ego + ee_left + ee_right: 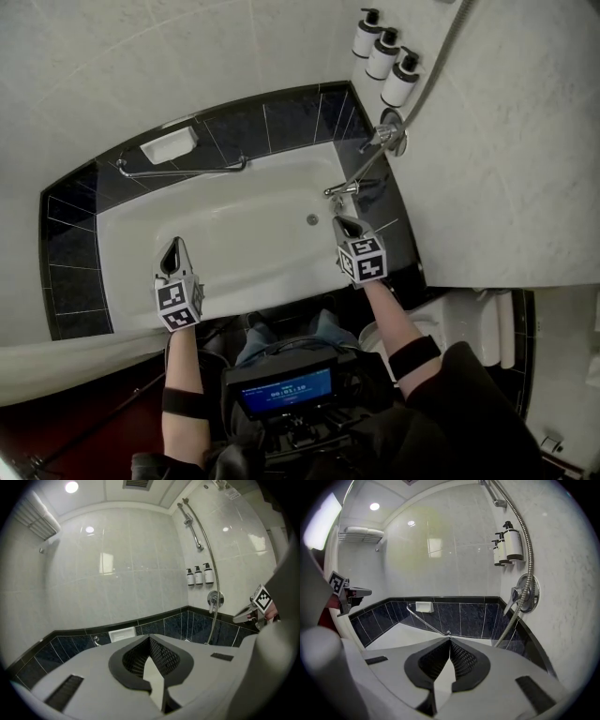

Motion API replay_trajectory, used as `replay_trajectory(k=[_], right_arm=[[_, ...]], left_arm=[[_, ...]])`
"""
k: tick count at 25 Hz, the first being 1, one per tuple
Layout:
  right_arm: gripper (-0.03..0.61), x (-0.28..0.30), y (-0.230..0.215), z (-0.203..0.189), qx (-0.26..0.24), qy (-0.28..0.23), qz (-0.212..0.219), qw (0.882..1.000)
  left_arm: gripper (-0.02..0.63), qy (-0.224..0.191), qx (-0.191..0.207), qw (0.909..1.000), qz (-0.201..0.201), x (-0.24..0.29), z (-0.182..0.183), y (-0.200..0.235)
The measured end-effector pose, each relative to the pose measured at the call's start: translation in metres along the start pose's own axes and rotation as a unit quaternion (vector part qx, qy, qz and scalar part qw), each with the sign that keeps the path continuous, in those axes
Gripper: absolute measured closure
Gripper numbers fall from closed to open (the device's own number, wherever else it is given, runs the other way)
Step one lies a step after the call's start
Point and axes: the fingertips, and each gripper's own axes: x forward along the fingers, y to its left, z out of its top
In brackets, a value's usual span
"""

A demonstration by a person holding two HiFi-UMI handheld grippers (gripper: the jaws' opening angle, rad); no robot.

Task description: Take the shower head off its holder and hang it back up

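White bathtub (225, 239) lies open beyond our left gripper (172, 251) and right gripper (345, 228), both closed, empty, over its near rim. The shower head (182, 504) hangs high above the bathtub's tap end.

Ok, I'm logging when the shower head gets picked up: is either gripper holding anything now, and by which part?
Nothing is held. The left gripper and the right gripper both have their jaws together and empty, above the bathtub.
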Motion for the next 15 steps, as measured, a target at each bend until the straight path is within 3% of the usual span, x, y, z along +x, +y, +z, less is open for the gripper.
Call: replay_trajectory(k=[4,11,15], right_arm=[[0.528,0.012,-0.012,-0.018,-0.014,0.029,-0.010,0.999],[0.350,0.043,-0.028,-0.070,-0.016,0.092,-0.004,0.996],[0.316,0.073,-0.051,-0.105,-0.005,0.110,-0.020,0.994]], left_arm=[[0.610,0.006,0.016,0.9998,-0.013,0.014,-0.008,-0.013],[0.610,0.043,0.044,0.9958,-0.068,0.052,-0.037,-0.055],[0.610,0.053,0.065,0.9919,-0.095,0.079,-0.057,-0.084]])
